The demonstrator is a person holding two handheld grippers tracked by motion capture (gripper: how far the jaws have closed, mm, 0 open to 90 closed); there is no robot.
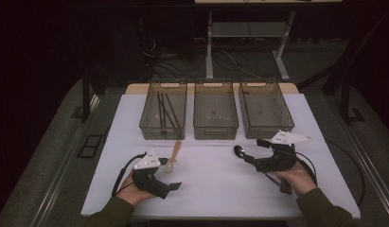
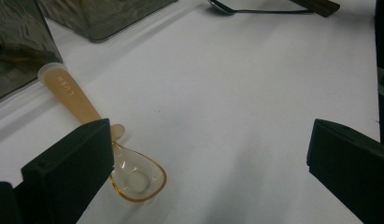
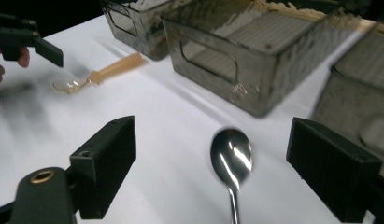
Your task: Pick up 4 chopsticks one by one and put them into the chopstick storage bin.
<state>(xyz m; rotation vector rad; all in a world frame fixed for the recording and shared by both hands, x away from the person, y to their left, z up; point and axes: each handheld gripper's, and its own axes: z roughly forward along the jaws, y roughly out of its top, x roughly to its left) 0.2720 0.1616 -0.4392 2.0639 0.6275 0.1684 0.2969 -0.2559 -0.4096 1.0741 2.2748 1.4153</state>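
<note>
- Left hand rests low on the white table, near its front-left edge, gripping the left gripper, which points rightward across the table.
- Left gripper jaws stand wide apart, holding nothing.
- The amber plastic spoon lies flat on the table with its clear bowl just beside the left jaw; its handle runs toward the bins.
- Right hand holds the right gripper near the table's front right, aimed left and toward the bins.
- Right gripper jaws are spread apart, empty.
- The metal spoon lies on the table between those jaws, bowl forward, touching neither.
- Three smoky transparent bins sit in a row at the far side; the left one contains dark chopsticks.
</note>
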